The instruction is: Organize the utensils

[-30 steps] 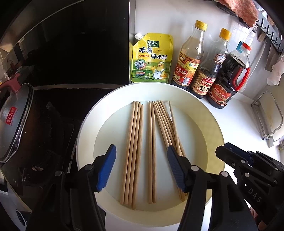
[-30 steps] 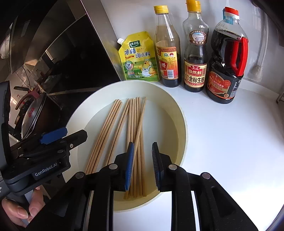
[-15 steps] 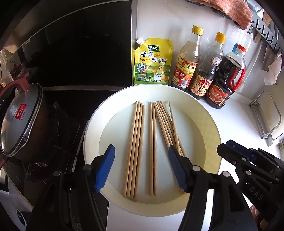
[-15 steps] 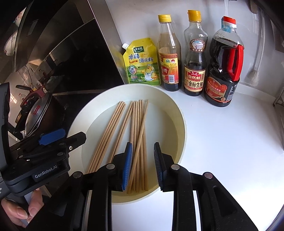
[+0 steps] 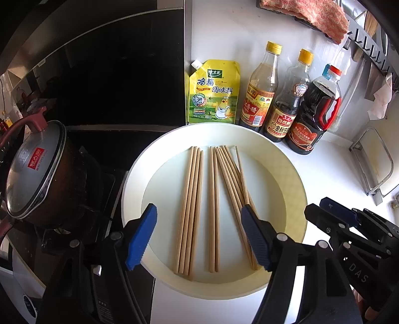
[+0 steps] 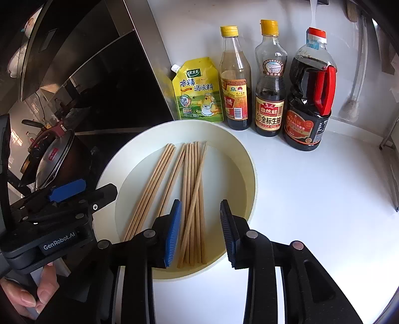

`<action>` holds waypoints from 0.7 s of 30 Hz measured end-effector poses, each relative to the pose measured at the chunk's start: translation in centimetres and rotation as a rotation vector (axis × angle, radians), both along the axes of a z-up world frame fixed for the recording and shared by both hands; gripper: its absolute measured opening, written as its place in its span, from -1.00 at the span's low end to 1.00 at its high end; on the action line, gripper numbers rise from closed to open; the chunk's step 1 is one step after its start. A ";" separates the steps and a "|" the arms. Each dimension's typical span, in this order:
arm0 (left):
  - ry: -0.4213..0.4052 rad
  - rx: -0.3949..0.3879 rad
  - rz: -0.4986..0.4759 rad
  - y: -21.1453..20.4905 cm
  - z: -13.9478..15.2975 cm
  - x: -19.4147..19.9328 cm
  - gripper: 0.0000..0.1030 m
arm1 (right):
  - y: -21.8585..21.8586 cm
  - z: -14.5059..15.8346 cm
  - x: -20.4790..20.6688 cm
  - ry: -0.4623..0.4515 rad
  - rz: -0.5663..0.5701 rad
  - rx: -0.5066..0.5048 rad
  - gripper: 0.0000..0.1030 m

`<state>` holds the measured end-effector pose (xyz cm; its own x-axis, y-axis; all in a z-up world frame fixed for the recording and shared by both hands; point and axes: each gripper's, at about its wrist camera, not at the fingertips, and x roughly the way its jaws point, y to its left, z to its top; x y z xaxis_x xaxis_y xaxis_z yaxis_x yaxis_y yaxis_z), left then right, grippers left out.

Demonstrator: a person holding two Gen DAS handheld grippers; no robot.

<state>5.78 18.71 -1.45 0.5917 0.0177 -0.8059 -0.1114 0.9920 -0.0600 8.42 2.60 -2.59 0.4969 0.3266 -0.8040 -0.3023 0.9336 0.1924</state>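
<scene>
We hold both claws over the white plate [image 5: 294, 174] on the surface, where the chopsticks [image 5: 189, 206] lie in near-parallel bundles pointing toward 12 o'clock, probably grouped for sorting. The left claw [image 5: 199, 236] is spread wide and grips nothing, its jaws having just been opening. The right claw [image 6: 199, 231] has also been opening, straddling the rightmost bundle [image 6: 194, 204] without pinching it.

A yellow seasoning pouch [image 5: 214, 93] stands at the white wall, and beside it three bottles in a row: a pale vinegar bottle [image 5: 260, 93], a dark sauce bottle [image 5: 286, 109] and a big soy sauce jug [image 5: 313, 117] with a red handle. All are on the white counter [image 6: 311, 199]. On the stove at the left sits a dark pot [image 5: 37, 169] with a glass lid. An orange cloth [image 5: 309, 15] hangs above.
</scene>
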 end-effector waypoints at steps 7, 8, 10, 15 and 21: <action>-0.010 0.009 0.020 0.2 0.2 -0.3 0.50 | -0.3 0.0 0.0 -0.003 -0.016 -0.004 -0.11; -0.010 0.010 0.023 0.3 0.2 -0.3 0.52 | -0.3 0.1 0.0 -0.004 -0.018 -0.005 -0.08; -0.011 0.010 0.027 0.4 0.2 -0.3 0.56 | -0.4 0.1 0.0 -0.004 -0.023 -0.007 -0.02; -0.014 0.014 0.033 0.5 0.3 -0.3 0.66 | -0.6 0.1 -0.1 -0.010 -0.039 -0.012 0.08; -0.017 0.017 0.028 0.6 0.4 -0.3 0.71 | -0.7 0.2 -0.1 -0.015 -0.046 -0.015 0.08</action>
<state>5.45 19.29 -1.07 0.6046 0.0481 -0.7950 -0.1382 0.9894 -0.0452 8.31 1.88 -2.36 0.5234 0.2912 -0.8008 -0.2617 0.9493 0.1742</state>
